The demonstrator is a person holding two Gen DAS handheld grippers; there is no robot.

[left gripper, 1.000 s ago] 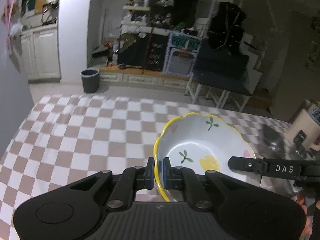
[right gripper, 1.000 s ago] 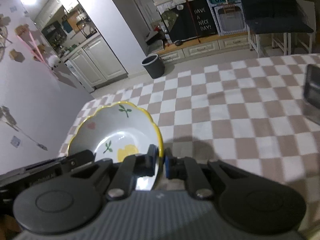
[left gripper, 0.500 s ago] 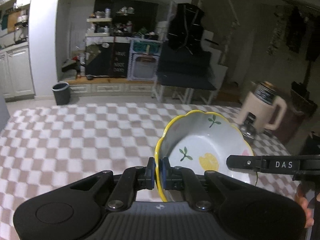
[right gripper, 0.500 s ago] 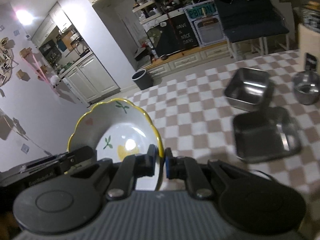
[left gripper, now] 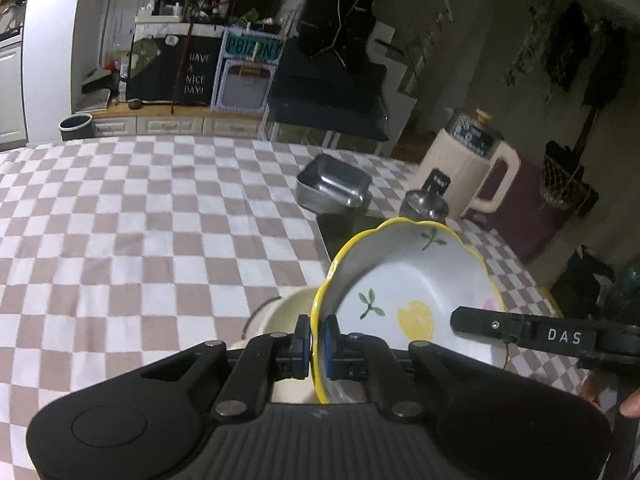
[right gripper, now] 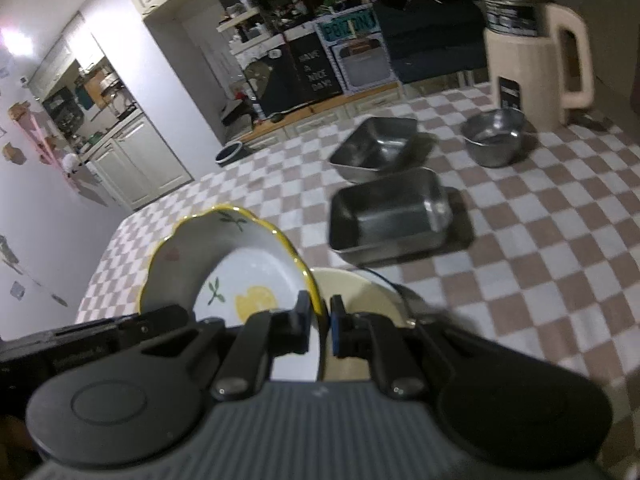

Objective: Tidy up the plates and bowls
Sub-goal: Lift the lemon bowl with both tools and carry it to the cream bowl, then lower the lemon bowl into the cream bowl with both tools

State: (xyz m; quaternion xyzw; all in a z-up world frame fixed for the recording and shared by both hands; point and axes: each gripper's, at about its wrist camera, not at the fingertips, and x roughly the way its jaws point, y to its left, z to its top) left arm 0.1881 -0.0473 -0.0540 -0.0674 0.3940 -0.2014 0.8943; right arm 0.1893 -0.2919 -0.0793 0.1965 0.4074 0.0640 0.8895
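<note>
My white bowl [left gripper: 416,284] has a scalloped yellow rim, green sprigs and a yellow fruit painted inside. It hangs tilted above a plain cream bowl [right gripper: 356,292] on the checked worktop [left gripper: 140,220], its near rim pinched on both sides. Further off sit a rectangular steel tray [right gripper: 390,216], a square steel bowl [right gripper: 374,148] and a small round steel bowl [right gripper: 494,136], all upright.

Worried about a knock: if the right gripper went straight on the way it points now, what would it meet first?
Probably the cream bowl just beyond the right gripper, which is shut on the yellow-rimmed bowl; the rectangular steel tray lies farther on. Depth is unclear.
</note>
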